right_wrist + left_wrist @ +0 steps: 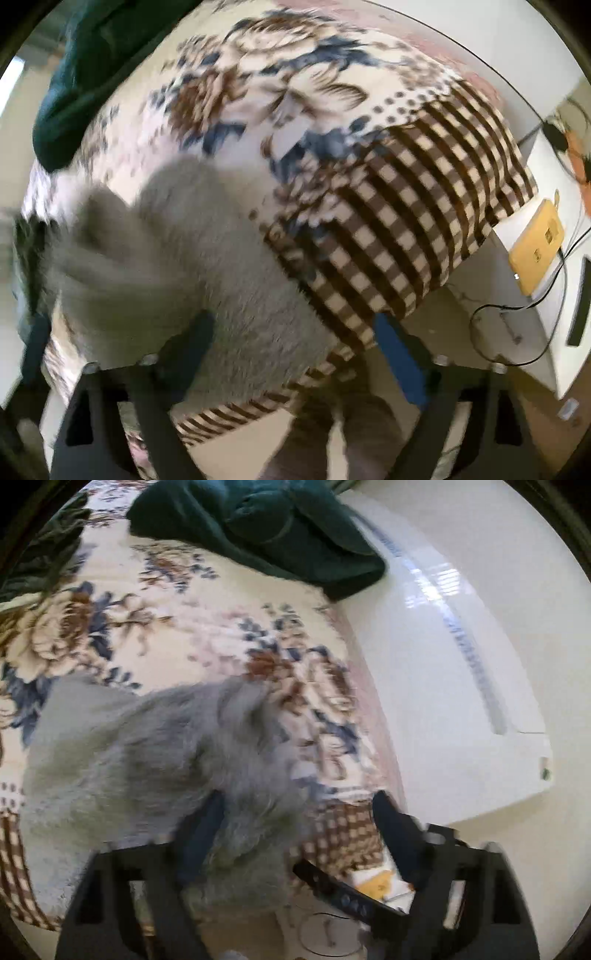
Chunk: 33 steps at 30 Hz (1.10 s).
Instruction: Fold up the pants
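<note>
The grey fleece pants (147, 760) lie bunched on a floral and checked blanket (177, 602). In the left wrist view my left gripper (295, 812) is open, its left finger (203, 830) lying over the grey cloth, its right finger (391, 830) off it. In the right wrist view the pants (184, 266) fill the lower left. My right gripper (291, 332) is open, its left finger (192, 339) on the cloth near the blanket's (406, 221) front edge. The frames are blurred.
A dark green garment (258, 531) lies at the far side of the blanket, also in the right wrist view (74, 74). A glossy white cabinet (461, 664) stands to the right. A yellow box (535, 243), cables and a black bar (580, 306) sit on a white surface.
</note>
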### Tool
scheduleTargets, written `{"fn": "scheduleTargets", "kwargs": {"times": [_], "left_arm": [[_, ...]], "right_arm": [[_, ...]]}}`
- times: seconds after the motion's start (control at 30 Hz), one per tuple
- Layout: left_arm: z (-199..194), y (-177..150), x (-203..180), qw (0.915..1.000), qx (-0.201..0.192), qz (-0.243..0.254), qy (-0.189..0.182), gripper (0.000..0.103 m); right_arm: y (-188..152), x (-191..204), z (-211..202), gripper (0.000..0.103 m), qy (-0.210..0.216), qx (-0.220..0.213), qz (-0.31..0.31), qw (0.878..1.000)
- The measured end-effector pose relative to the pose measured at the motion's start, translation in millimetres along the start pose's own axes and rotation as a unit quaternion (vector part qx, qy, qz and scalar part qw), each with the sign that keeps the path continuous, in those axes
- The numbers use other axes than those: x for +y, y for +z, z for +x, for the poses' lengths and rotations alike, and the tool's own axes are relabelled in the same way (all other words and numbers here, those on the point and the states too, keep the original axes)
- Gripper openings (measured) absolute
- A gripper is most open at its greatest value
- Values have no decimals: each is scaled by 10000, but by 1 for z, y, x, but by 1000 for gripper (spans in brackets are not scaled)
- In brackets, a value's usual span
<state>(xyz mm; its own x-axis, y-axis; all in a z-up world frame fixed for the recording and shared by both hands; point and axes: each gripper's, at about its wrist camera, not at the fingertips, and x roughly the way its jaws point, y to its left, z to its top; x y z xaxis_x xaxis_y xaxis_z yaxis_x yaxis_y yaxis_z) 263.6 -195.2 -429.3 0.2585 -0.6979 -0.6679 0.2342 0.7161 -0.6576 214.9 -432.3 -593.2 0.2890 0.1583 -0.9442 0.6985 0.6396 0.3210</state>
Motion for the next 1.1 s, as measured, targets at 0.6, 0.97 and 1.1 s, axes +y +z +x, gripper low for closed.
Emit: {"fn": "scheduleTargets", "kwargs": {"times": [0.6, 0.97, 1.1], "left_arm": [[-48, 26, 172, 9645, -120, -945, 2464, 91], [25, 33, 157, 9799, 673, -792, 1700, 91], [44, 30, 146, 9794, 858, -560, 1742, 91]], "right_arm": [[31, 126, 69, 23, 1216, 941, -1272, 9799], [78, 32, 8, 61, 850, 476, -281, 9948], [52, 3, 6, 75, 1151, 484, 46, 9922]]}}
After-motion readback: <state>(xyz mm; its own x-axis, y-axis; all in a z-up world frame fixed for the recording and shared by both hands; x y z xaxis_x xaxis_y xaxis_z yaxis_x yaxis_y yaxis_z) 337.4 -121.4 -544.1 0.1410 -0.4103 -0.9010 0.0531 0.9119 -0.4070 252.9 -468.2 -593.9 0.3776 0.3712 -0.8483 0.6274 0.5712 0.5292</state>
